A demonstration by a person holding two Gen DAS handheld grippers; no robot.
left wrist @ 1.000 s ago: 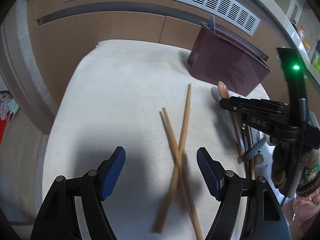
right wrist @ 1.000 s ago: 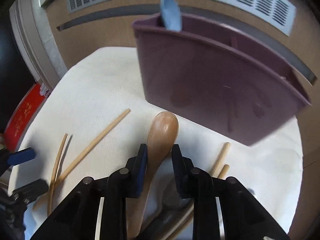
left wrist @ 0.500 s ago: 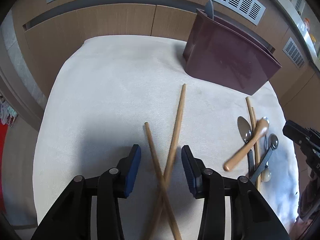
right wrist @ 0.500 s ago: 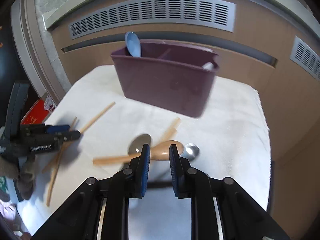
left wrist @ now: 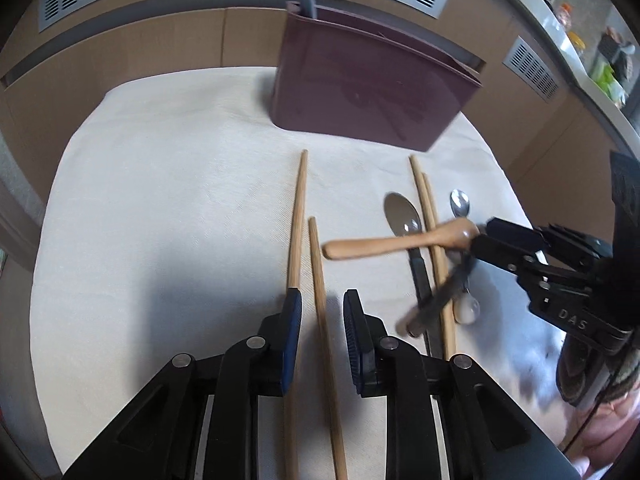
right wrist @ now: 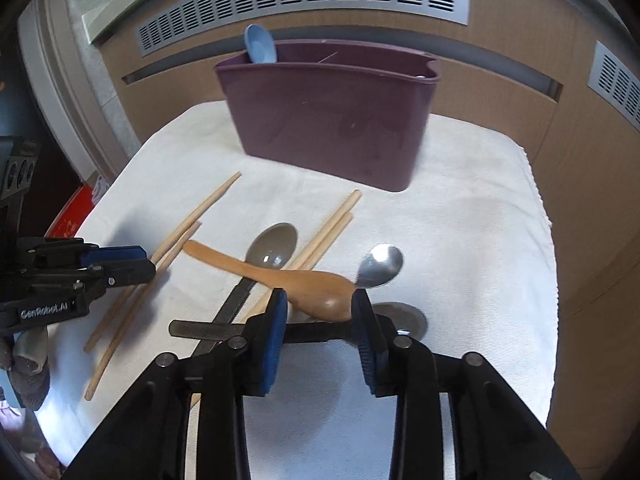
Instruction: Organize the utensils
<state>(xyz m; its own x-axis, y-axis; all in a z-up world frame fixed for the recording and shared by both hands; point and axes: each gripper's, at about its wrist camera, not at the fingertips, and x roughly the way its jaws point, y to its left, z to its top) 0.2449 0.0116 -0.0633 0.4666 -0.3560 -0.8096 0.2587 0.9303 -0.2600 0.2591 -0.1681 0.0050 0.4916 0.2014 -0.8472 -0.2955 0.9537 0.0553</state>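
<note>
Left claw (left wrist: 319,316): pads narrowly apart, one chopstick (left wrist: 325,320) running between them; whether the pads actually press it I cannot tell. A second chopstick (left wrist: 297,220) lies just left of the first, passing under the left pad. Both run up the centre of the left wrist frame on the white cloth (left wrist: 160,200) covering the worktop.

Right claw (right wrist: 320,312): pads part open, the bowl of the wooden spoon (right wrist: 312,286) sitting between them, its handle pointing toward the left of the right wrist frame. Contact on the pads is unclear (the bowl fills most of the gap), so grip cannot be confirmed.

Count, right wrist view:
- chopsticks: 4 in all, the left pair near the left claw (right wrist: 120,266), plus another pair (right wrist: 324,232) at frame centre, lying side by side under the wooden spoon.
- metal spoons: 2, a large one (right wrist: 272,246) left of that pair and a smaller one (right wrist: 380,266) to its right.
- one dark handle (right wrist: 208,330) crosswise under the claw.

Purple utensil holder (right wrist: 332,120): 1, upright at upper centre on the cloth, well apart from the claws. One blue spoon (right wrist: 260,46) stands in its left end.
</note>
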